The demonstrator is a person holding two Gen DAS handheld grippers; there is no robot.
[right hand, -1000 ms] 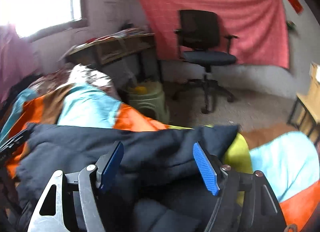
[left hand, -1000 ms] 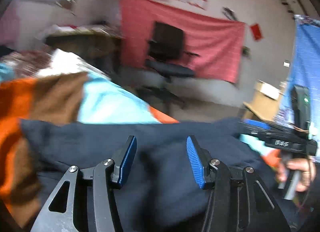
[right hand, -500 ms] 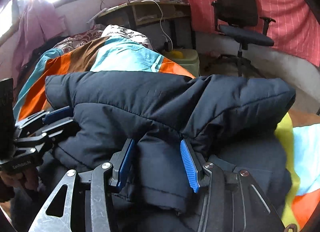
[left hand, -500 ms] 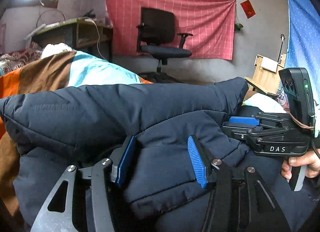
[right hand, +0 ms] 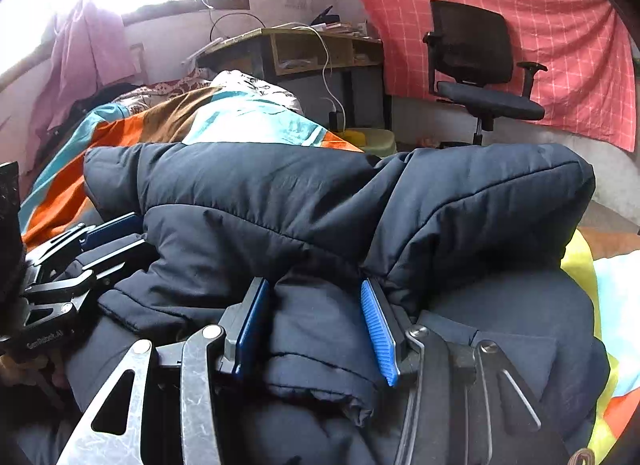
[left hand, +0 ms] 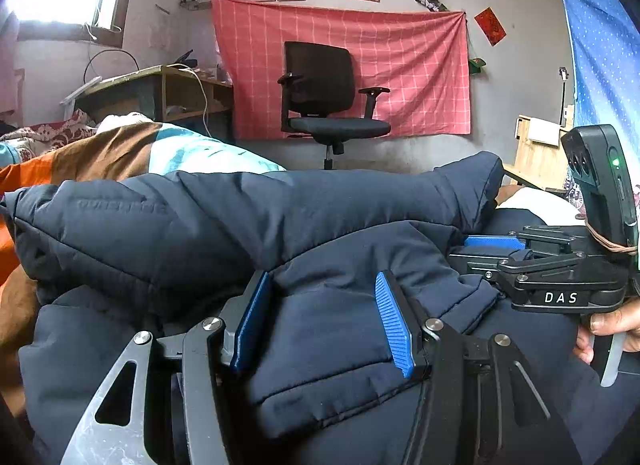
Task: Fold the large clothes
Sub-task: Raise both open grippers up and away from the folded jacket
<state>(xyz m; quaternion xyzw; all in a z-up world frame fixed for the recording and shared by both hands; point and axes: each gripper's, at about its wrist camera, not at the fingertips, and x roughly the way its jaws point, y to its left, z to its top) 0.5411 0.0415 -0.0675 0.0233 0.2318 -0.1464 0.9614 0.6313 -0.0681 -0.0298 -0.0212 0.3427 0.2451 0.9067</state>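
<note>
Nearest the lens, the left gripper (left hand: 320, 325) has its blue pads set fairly wide with a thick fold of the navy padded jacket (left hand: 240, 233) bulging between them; the cloth touches both pads, so it looks clamped on that edge. The right gripper (right hand: 312, 329) is a little narrower and likewise pinches a folded hem of the same jacket, which lies bunched on the striped bedspread (right hand: 168, 121) and fills the view from 9 to 3 o'clock. Judging from this, a fold is being laid over: both holds should stay level and travel together, so the puffy layers land edge on edge instead of sliding, and the grips should let go only once the fabric rests flat. Farther off, at 12 o'clock, stands a black office chair (left hand: 324, 105) before a red cloth. As for containers, a yellow-green tub (right hand: 372, 141) sits beyond the bed; its contents cannot be made out.
</note>
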